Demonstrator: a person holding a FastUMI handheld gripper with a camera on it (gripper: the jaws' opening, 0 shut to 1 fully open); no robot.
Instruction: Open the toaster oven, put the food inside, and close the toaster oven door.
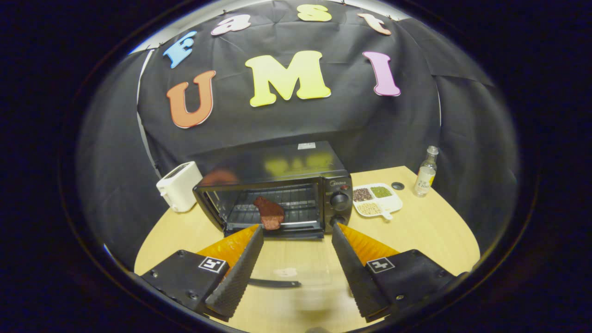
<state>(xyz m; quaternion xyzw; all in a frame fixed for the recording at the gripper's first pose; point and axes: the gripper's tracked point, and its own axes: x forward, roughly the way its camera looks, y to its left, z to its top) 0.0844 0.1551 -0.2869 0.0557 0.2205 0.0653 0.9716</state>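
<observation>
Reddish-brown food [268, 213] lies on the rack inside the toaster oven [277, 194] near the surface's far edge. My hand-held gripper [296, 233] is spread wide, empty. Glass door [296, 277] lies open (handle between the fingers); closing it comes next, I judge.

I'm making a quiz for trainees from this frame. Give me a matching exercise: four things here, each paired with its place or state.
Things:
1. toaster oven
2. piece of meat
3. white toaster
4. gripper

Places or states:
A. beside the oven, on the side away from its knobs
B. open, holding nothing
C. door down flat, glass toward the fingers
D. on the oven rack, at its front edge

Pairs: 1-C, 2-D, 3-A, 4-B
</observation>
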